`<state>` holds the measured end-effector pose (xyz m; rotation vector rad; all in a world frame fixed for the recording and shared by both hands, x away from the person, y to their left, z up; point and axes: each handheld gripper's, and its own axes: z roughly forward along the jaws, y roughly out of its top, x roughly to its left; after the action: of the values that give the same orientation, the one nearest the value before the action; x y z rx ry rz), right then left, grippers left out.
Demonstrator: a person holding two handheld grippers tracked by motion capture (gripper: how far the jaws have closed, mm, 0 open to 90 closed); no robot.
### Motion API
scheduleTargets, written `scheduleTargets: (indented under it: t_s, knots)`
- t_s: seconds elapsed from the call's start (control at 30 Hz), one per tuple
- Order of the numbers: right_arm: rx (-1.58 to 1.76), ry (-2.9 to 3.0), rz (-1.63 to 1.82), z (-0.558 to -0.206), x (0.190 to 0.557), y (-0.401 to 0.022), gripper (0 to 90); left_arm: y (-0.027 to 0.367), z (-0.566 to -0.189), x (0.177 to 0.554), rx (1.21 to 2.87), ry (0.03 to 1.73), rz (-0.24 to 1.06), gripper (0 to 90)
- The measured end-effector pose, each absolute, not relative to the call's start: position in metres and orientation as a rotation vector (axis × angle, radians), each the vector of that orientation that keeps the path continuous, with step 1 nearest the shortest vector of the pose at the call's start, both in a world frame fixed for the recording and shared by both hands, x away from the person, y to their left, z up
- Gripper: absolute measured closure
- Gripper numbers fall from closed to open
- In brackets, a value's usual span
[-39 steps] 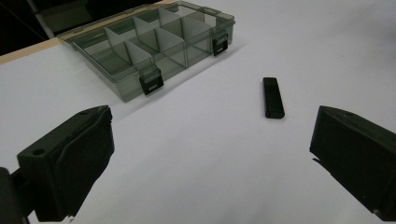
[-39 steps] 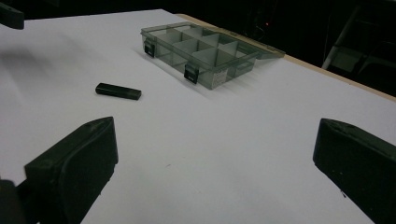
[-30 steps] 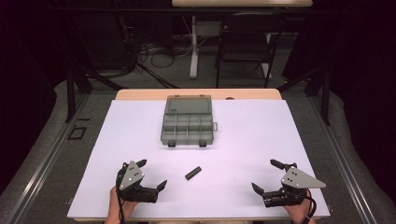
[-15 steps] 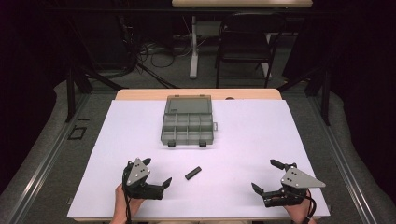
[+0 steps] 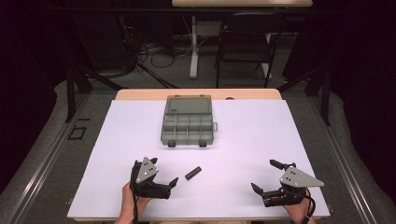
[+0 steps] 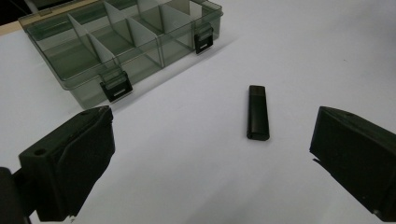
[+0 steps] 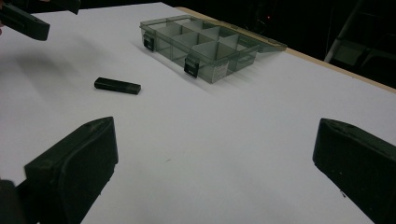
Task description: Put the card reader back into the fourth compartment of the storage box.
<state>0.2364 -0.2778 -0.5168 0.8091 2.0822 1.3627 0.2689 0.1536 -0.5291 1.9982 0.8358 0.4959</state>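
A small black stick (image 5: 193,173) lies flat on the white table sheet, near the front and a little left of centre. My left gripper (image 5: 164,171) stands open just left of it, jaws wide apart, nothing between them. In the left gripper view the stick (image 6: 258,112) lies ahead, nearer the right jaw of the gripper (image 6: 212,137). My right gripper (image 5: 265,176) rests open at the front right, far from the stick (image 7: 117,86). A grey see-through compartment box (image 5: 187,121) with its lid open sits beyond the stick.
The box (image 6: 116,42) has two black latches on its near wall and several bare compartments. A wooden table edge (image 5: 140,94) shows behind the white sheet. A chair (image 5: 243,46) and cables stand on the floor beyond. The left gripper (image 7: 23,18) shows in the right gripper view's top left corner.
My left gripper has moved to the right, closer to the black stick. The right gripper, the stick and the box have stayed in place.
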Motion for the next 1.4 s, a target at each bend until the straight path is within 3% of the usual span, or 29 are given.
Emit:
scheduleTargets:
  t_s: [1.4]
  knots:
    - [0.811, 2.114, 1.347, -0.519, 0.238, -0.277, 0.0, 0.103, -0.543, 0.288, 2.147, 0.79, 0.457, 2.7]
